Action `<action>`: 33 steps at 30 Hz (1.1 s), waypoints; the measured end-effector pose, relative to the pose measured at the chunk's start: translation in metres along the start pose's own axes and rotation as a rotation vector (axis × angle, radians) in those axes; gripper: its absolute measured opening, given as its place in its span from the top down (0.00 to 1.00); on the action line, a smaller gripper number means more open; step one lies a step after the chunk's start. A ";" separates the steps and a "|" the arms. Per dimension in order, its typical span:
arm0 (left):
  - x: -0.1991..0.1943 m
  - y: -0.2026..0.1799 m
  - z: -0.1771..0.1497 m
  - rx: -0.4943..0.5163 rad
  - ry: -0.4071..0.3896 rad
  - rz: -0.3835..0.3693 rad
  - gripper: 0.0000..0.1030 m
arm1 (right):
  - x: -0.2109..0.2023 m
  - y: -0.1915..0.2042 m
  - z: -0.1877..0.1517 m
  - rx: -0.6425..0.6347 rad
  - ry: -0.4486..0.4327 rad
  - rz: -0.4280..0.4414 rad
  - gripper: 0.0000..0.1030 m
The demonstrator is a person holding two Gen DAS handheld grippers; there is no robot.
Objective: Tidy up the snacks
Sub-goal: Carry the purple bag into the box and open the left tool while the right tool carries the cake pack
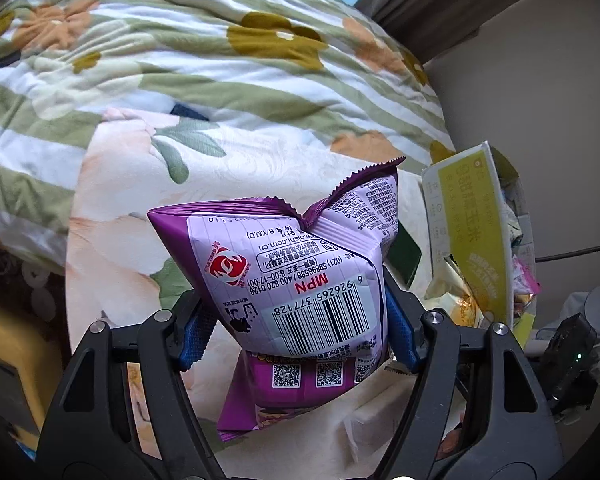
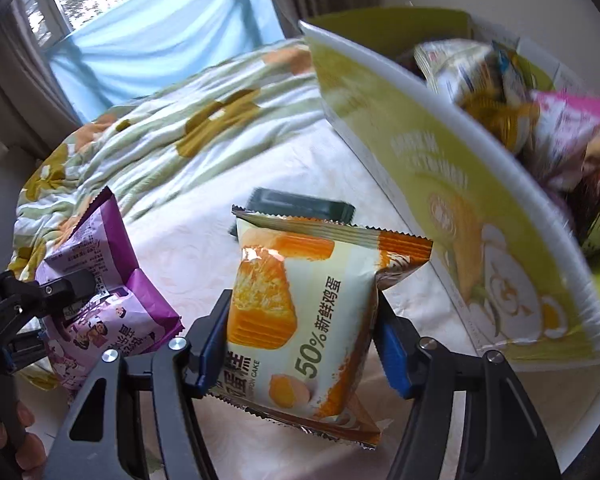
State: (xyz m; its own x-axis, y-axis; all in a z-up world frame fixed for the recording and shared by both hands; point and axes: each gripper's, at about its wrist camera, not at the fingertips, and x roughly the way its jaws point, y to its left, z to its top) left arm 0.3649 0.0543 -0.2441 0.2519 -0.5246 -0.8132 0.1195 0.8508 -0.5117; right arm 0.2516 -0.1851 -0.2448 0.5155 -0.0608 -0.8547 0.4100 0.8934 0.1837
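Your left gripper [image 1: 296,320] clamped on purple snack bag [image 1: 300,280], lifted above bed [image 1: 112,208]; your right gripper [image 2: 300,332] clamped on orange cake pack [image 2: 304,312], just beside green box [image 2: 460,208] already holding snacks, likely ready for drop-in

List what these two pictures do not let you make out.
- Left wrist view: front of the purple packet, turned away; left tongs hide its sides.
- Right wrist view: snacks in the box, blurred and behind its wall.
- Right wrist view: dark flat thing, partly behind the cake packet.
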 end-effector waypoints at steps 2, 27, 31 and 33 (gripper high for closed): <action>-0.019 -0.010 0.002 0.019 -0.028 0.005 0.33 | -0.019 0.005 0.007 -0.024 -0.028 0.031 0.42; -0.011 -0.309 0.012 0.219 -0.165 -0.055 0.33 | -0.149 -0.174 0.147 -0.200 -0.209 0.150 0.42; 0.025 -0.347 0.018 0.226 -0.151 -0.039 0.33 | -0.137 -0.204 0.169 -0.212 -0.190 0.159 0.42; 0.046 -0.360 0.023 0.224 -0.139 -0.024 0.33 | -0.129 -0.215 0.180 -0.227 -0.173 0.167 0.42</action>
State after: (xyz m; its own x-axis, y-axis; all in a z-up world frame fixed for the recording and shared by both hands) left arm 0.3560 -0.2755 -0.0911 0.3738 -0.5486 -0.7479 0.3328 0.8320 -0.4439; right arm 0.2325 -0.4489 -0.0870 0.6896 0.0371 -0.7233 0.1412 0.9727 0.1845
